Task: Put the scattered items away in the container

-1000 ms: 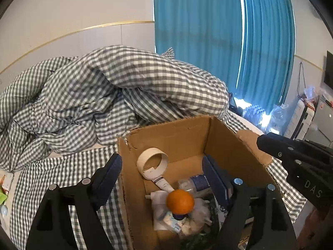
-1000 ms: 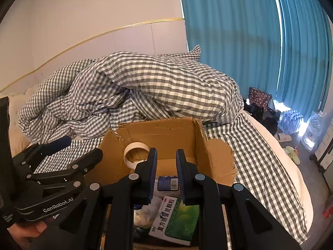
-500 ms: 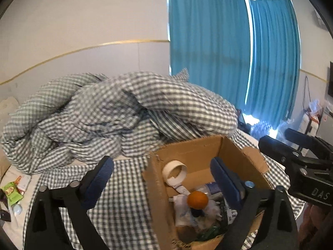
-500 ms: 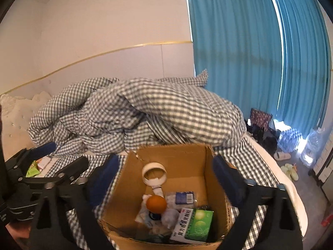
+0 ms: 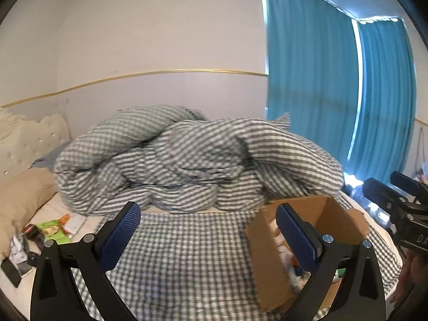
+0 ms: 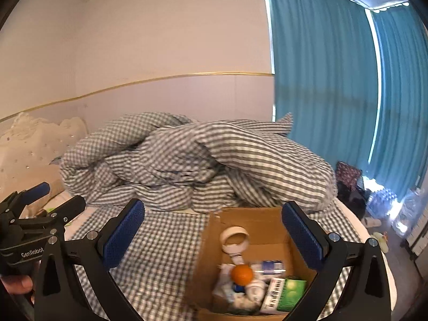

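An open cardboard box stands on the checked bed sheet. Inside lie an orange, a white tape roll, a green medicine packet and a small bottle. My right gripper hangs above and in front of the box; its jaws are opening, with nothing between them. My left gripper is open and empty over the sheet, with the box at its right. Loose items, among them a green packet, lie at the bed's left edge.
A bunched checked duvet fills the back of the bed, with a beige pillow and a white headboard at the left. Blue curtains hang on the right. Bags and bottles stand on the floor beyond the bed.
Both grippers drew back and up from the box. The right jaws went from nearly shut to wide. The left view swung left, so the box now sits at its right.
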A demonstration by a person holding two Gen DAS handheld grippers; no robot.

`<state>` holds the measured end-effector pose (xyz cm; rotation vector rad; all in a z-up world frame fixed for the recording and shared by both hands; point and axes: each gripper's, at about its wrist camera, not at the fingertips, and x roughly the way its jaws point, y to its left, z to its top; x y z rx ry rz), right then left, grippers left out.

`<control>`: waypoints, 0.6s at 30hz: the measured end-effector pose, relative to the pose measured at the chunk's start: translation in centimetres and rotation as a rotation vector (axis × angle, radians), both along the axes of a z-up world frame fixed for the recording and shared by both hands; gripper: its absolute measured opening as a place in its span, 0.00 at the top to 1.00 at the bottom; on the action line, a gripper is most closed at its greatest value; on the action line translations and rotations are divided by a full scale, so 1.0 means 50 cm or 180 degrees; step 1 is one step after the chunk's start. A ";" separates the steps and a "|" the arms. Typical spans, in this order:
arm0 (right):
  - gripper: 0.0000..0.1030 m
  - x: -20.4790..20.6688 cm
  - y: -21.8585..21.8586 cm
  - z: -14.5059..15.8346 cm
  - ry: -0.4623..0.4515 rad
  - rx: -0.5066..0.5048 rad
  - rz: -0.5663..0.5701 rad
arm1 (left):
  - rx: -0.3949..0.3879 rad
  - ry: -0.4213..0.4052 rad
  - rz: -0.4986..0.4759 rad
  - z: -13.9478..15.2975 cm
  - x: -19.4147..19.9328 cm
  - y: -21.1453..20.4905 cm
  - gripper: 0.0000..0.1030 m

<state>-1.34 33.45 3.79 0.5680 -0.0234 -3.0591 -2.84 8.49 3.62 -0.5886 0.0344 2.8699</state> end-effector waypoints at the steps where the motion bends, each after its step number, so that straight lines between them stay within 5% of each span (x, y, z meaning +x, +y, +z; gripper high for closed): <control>1: 0.00 0.000 -0.020 0.003 0.0011 0.0015 0.0050 | 0.0008 -0.0009 0.0030 0.001 0.000 -0.016 0.00; 18: 0.00 -0.007 -0.221 -0.046 -0.0203 0.0019 0.0554 | 0.0150 -0.0216 0.0528 -0.023 0.005 -0.253 0.00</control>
